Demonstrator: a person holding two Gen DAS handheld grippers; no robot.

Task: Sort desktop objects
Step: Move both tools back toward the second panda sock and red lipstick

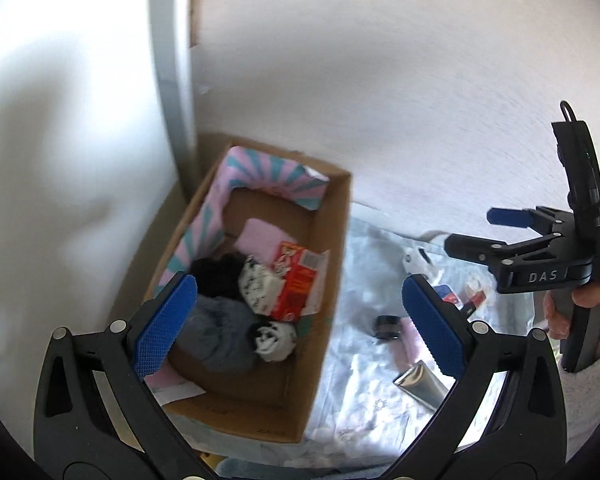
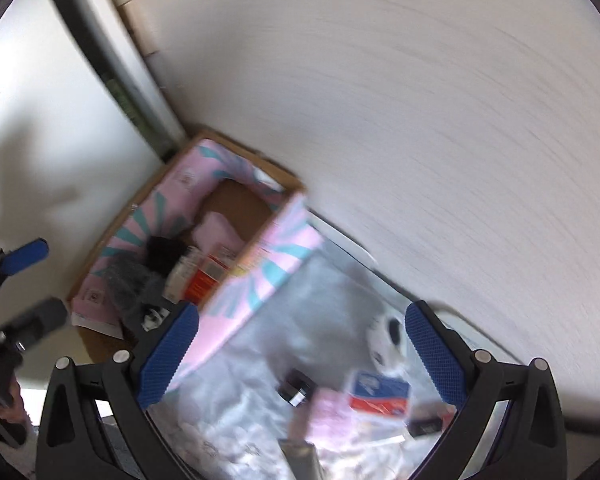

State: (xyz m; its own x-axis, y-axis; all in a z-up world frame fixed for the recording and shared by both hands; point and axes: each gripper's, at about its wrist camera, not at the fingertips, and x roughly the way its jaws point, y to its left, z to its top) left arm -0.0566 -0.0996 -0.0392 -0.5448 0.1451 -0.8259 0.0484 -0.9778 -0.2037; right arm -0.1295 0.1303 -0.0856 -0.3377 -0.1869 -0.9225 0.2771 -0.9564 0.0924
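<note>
A: From the left wrist, the left gripper (image 1: 296, 320) is open wide and empty above the cardboard box (image 1: 332, 216), which holds socks (image 1: 216, 332) and a red packet (image 1: 296, 284).

B: From the right wrist, the right gripper (image 2: 300, 356) is also open and empty. I think the next move is picking the small black item (image 2: 298, 390) from the cloth (image 2: 236, 396).
</note>
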